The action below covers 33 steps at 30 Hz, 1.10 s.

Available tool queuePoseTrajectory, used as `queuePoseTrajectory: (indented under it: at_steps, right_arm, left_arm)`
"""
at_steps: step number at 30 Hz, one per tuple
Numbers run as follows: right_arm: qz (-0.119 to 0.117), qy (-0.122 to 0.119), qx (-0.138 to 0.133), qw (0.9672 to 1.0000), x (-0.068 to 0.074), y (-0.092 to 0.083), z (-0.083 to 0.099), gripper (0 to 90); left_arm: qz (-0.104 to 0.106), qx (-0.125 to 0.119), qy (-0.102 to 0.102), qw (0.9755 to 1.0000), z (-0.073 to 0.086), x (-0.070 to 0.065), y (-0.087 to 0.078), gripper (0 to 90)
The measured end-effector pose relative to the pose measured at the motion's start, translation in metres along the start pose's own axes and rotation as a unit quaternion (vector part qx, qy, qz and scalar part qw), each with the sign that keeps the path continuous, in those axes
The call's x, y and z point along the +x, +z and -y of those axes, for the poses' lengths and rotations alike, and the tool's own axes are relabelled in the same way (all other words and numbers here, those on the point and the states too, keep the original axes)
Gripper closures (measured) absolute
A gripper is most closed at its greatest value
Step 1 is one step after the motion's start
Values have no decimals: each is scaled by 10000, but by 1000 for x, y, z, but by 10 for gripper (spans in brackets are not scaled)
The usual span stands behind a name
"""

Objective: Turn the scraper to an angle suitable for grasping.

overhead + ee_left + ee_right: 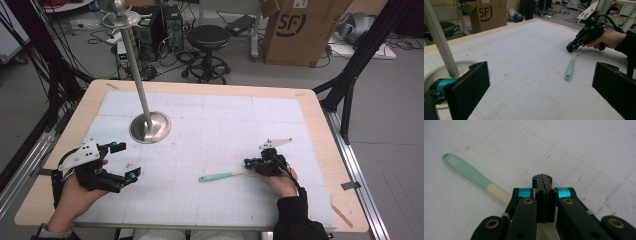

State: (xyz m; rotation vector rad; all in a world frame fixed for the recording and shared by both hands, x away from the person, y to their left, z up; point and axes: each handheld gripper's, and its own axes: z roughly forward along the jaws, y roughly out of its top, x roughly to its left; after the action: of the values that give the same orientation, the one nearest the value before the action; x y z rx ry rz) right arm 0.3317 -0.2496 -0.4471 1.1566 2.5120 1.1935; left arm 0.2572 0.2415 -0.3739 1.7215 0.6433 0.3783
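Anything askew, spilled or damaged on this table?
Nothing spilled or broken. The metal stand looks upright, the green-handled utensil lies flat by the shut right tongs, and the mat shows only small dark scuffs.

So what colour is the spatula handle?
Mint green, cream toward the head; the spatula shows best in the right gripper view.

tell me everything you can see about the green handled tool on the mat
The tool is slim, with a mint-green handle that has a small hole at its free end, a cream neck and a flat, pale, spatula-like head. It looks like plastic or silicone. It lies flat on the white gridded mat, handle pointing toward the person's left. The right gripper sits over its head end with jaws together; whether they pinch the head or press on it cannot be told. The left gripper is open and well away from it.
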Motion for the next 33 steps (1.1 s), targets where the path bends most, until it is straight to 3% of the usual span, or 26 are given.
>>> queuePoseTrajectory:
  at_steps: [7, 18, 27, 31, 33]
  right_arm:
    - [34, -8, 88, 10000, 17, -12, 13, 900]
    - [-174, 81, 104, 9998, 32, -22, 28, 900]
    - [-123, -234, 153, 9995, 40, -25, 29, 900]
    - [-186, -353, 37, 9992, 40, -32, 25, 900]
    - [-253, -560, -77, 9981, 44, -40, 18, 894]
  left_arm:
    - [151, 108, 47, 9998, -2, 0, 18, 19]
    - [267, 106, 92, 9995, -8, 0, 31, 19]
    - [303, 115, 120, 9994, -10, -1, 34, 19]
    - [280, 91, 108, 9995, -10, 0, 32, 19]
    - [272, 110, 123, 9995, -10, -1, 31, 19]
